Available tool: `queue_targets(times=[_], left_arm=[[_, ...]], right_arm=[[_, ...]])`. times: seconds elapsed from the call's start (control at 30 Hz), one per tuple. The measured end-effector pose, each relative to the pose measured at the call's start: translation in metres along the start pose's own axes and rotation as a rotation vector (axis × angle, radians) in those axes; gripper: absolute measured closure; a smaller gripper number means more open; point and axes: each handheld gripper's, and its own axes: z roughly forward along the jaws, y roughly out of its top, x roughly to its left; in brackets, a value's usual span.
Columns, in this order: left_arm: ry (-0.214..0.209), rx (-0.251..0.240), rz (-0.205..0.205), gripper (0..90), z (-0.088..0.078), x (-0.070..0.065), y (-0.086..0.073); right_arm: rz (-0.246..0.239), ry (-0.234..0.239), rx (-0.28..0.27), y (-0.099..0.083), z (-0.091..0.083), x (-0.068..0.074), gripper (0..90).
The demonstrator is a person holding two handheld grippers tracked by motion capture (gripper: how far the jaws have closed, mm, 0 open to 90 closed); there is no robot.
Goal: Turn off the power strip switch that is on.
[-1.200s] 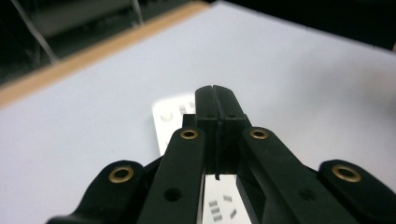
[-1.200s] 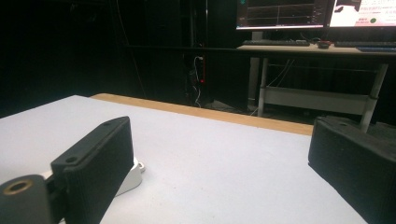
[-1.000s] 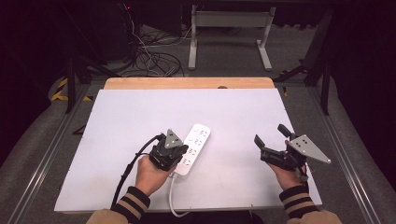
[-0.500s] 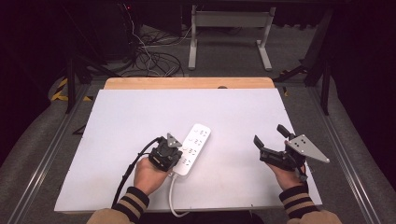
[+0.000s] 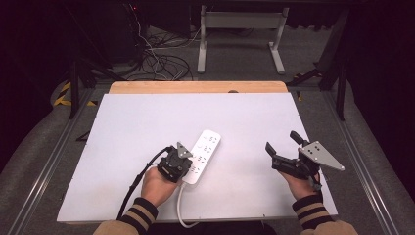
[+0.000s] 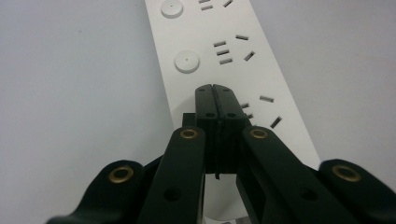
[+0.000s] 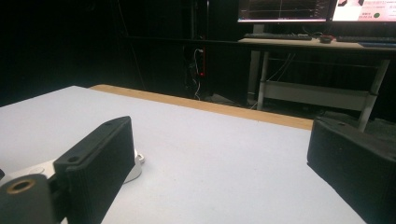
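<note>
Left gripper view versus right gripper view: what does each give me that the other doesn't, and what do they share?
The left gripper view alone gives the left tool with its jaws pressed together over the power strip, socket slots and round buttons legible. The right gripper view alone gives the right tool with its jaws wide apart, the table's wooden far edge, and a desk with monitors beyond. Both share the white tabletop and some part of the strip.

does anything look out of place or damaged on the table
Nothing stands out. The white power strip lies flat and intact on the table, angled rather than square to its edges. The left gripper is shut over the strip; the right gripper is open, off to the side.
</note>
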Motion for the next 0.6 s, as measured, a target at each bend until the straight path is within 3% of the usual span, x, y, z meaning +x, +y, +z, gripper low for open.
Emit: queue_targets(times=[0.23,0.6], left_arm=[[0.012,-0.013,0.006,90.0,0.0003,-0.0020,-0.0020],[-0.002,-0.023,0.002,90.0,0.0012,-0.0002,-0.0028]], right_arm=[[-0.005,0.000,0.008,-0.0006,0.0006,0.0006,7.9],[-0.004,0.000,0.011,-0.0007,0.0010,0.0017,8.0]])
